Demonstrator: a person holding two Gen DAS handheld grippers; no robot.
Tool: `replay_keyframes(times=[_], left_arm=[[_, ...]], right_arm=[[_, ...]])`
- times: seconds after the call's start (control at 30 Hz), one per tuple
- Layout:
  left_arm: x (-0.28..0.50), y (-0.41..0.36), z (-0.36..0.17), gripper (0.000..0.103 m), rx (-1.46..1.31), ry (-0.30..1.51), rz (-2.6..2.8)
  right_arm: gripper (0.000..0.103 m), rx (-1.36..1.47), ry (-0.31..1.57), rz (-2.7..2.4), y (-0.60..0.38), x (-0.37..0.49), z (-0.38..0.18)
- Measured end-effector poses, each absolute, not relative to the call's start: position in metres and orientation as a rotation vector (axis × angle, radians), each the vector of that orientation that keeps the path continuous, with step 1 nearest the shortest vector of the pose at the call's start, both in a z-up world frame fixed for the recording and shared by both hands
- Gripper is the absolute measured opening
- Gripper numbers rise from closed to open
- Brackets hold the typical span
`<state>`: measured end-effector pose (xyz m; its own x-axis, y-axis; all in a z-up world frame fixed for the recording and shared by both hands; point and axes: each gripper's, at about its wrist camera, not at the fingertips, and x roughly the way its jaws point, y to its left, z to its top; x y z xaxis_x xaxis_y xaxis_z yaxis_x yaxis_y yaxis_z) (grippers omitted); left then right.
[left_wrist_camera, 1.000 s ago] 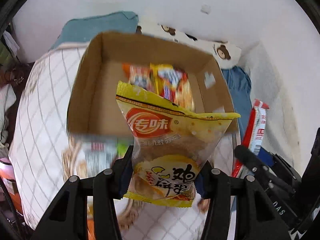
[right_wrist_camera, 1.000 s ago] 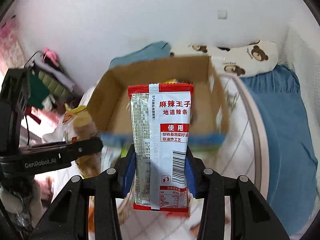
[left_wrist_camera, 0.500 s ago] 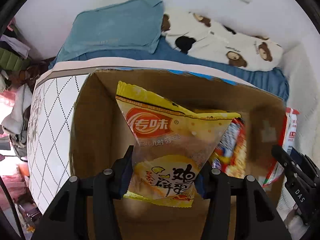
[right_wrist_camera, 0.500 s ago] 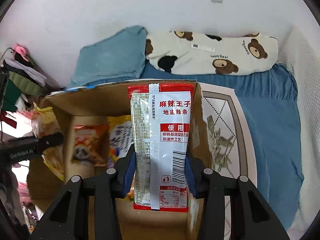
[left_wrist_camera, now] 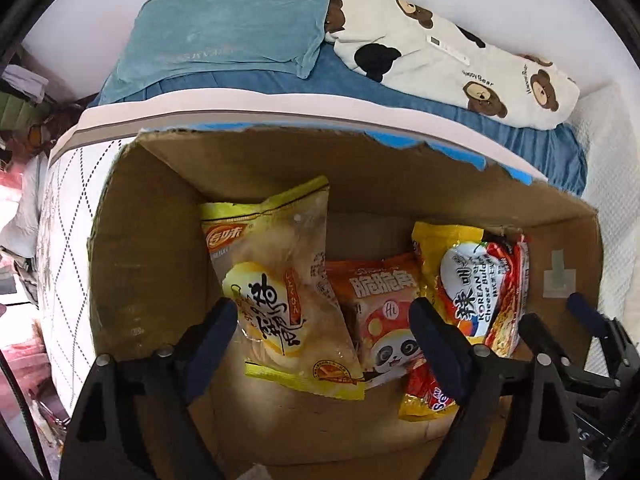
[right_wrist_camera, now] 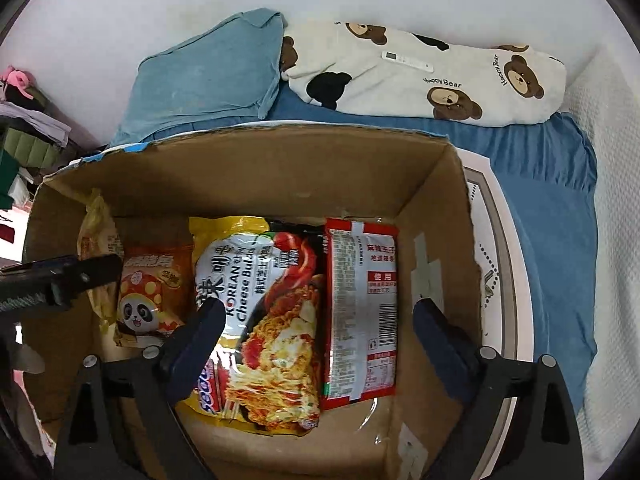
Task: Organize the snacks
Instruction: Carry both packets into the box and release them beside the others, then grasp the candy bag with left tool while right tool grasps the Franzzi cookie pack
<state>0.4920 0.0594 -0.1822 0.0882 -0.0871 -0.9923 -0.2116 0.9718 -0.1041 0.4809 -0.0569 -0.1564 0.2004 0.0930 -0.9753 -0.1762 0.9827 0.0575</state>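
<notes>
I see both my left tool [left_wrist_camera: 324, 322] and right tool [right_wrist_camera: 316, 330] spread wide, empty, above the box [right_wrist_camera: 304, 168]; noodle pack [right_wrist_camera: 260, 296] reads "KOREAN Cheese".

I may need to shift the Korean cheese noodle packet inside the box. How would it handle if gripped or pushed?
The noodle packet looks like glossy film, so probably slippery. It appears puffed and flat, likely light, with a brittle block inside. Overlapping the yellow pack, it would probably drag that along in the cardboard box.

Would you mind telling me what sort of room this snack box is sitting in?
Most likely a bedroom: the cardboard box rests on a bed with a blue sheet, beside a bear-print pillow and a blue pillow.
</notes>
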Motion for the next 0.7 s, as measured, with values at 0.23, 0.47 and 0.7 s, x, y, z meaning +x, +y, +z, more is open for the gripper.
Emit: replay_keyframes(times=[0.23, 0.47, 0.7], left_arm=[[0.474, 0.051, -0.174, 0.088, -0.239, 1.464, 0.087], [0.437, 0.041, -0.167, 0.088, -0.230, 1.443, 0.059], [0.406, 0.031, -0.146, 0.088, -0.215, 1.360, 0.050]], right_arm=[[0.097, -0.045, 1.357, 0.195, -0.062, 0.465, -0.149], [0.097, -0.025, 1.344, 0.183, -0.073, 0.429, -0.142], [0.097, -0.023, 1.304, 0.174, -0.084, 0.392, -0.130]])
